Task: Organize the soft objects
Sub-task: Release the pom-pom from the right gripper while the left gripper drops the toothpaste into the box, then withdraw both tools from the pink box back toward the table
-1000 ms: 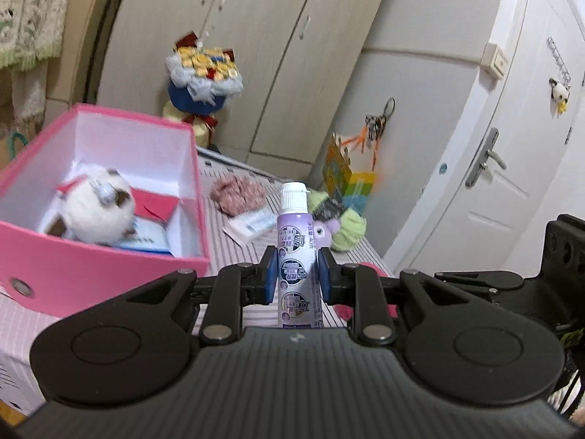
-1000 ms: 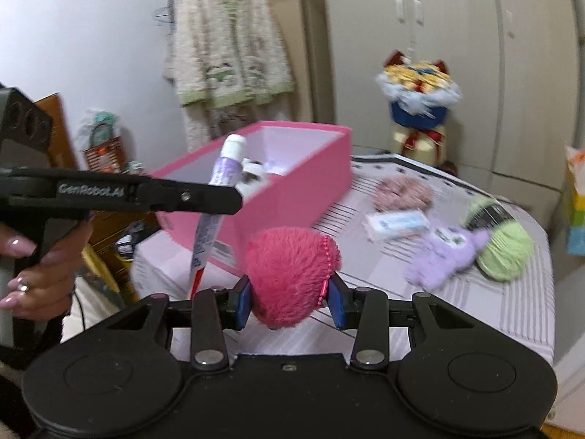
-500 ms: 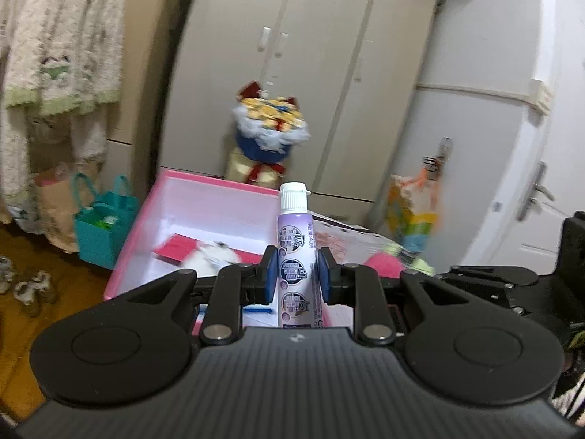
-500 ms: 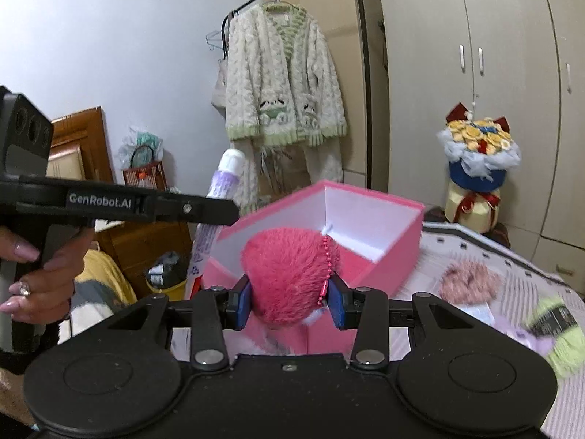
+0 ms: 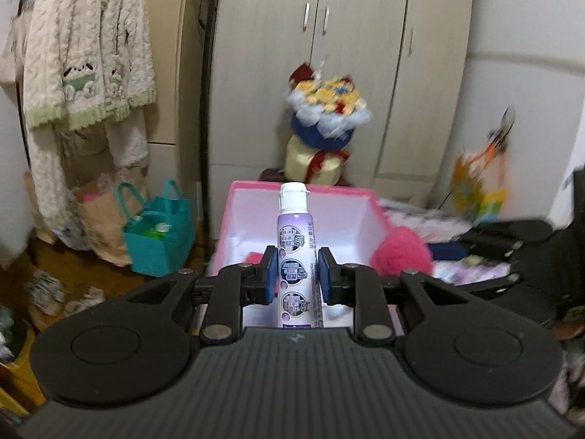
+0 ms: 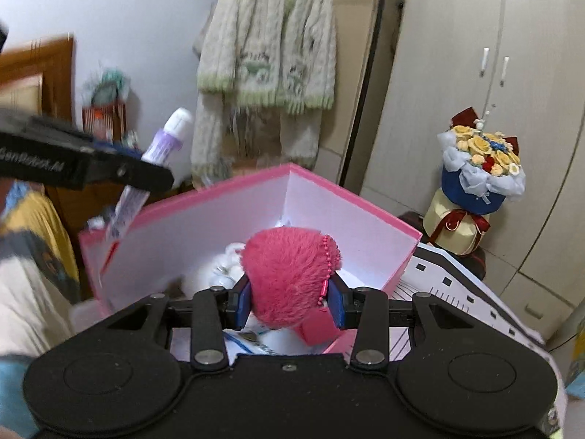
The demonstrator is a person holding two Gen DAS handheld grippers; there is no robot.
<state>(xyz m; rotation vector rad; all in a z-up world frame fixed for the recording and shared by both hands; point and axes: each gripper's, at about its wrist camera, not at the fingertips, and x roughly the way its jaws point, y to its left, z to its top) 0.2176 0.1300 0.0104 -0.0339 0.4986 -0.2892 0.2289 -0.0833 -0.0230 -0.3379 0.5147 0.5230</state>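
My left gripper [image 5: 295,280] is shut on an upright purple tube with a white cap [image 5: 295,256], held at the near side of the pink box [image 5: 340,188]. My right gripper [image 6: 290,301] is shut on a fluffy pink pompom with a bead chain [image 6: 289,267], held over the open pink box [image 6: 365,216]. A white plush toy [image 6: 225,265] and red cards lie inside the box. In the left wrist view the pompom [image 5: 400,252] shows at the box's right edge. In the right wrist view the left gripper [image 6: 146,172] and its tube [image 6: 166,141] are at the box's left corner.
A flower bouquet [image 6: 479,168] stands behind the box by the wardrobe [image 5: 365,55]. A knit cardigan [image 6: 267,51] hangs at the left. A teal bag [image 5: 159,236] sits on the floor. The striped table cloth [image 6: 446,292] extends right of the box.
Both grippers have moved toward the pink box with their loads. The pompom is now over the box's interior and the tube is at its near edge.
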